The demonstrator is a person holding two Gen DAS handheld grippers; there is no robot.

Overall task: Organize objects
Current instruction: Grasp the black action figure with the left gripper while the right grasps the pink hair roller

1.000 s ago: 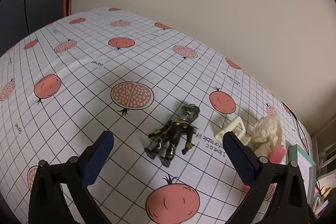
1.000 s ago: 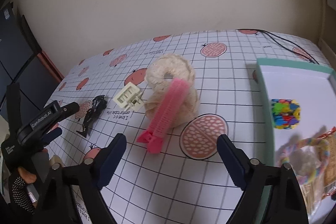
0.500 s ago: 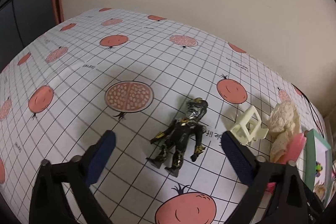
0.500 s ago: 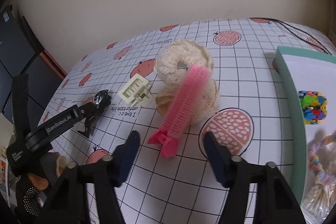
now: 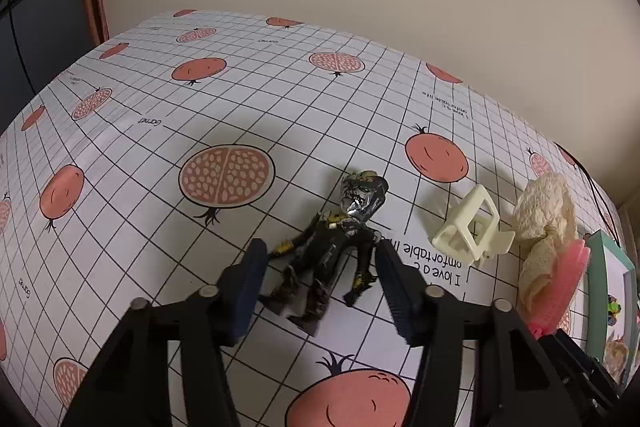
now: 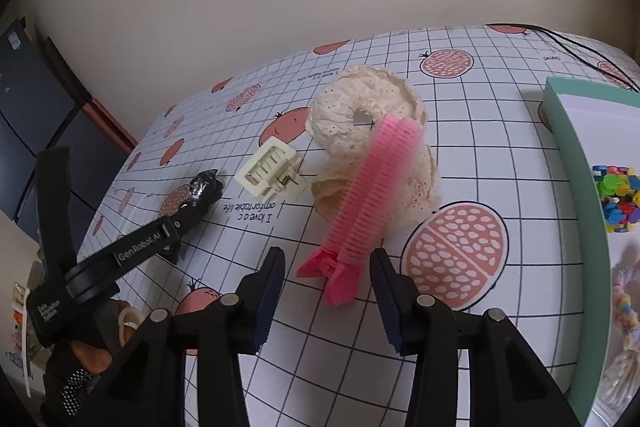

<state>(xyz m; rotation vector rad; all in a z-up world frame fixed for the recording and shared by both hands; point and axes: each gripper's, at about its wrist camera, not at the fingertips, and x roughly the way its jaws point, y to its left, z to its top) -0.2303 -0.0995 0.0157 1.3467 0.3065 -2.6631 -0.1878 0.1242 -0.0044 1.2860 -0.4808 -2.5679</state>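
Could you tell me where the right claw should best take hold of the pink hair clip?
Probably the pink hair clip's near handle end: it lies flat on the tablecloth, while its far end rests on the cream scrunchie. Come from above, right claw straddling its narrow width.

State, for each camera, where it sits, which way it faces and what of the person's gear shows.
Left wrist: on the left claw, facing the black figure; its own fingers show.
Right wrist: on the right claw, facing the pink hair clip; its own fingers, left claw and gloved hand show.
Shared: figure, cream claw clip, scrunchie, tray.
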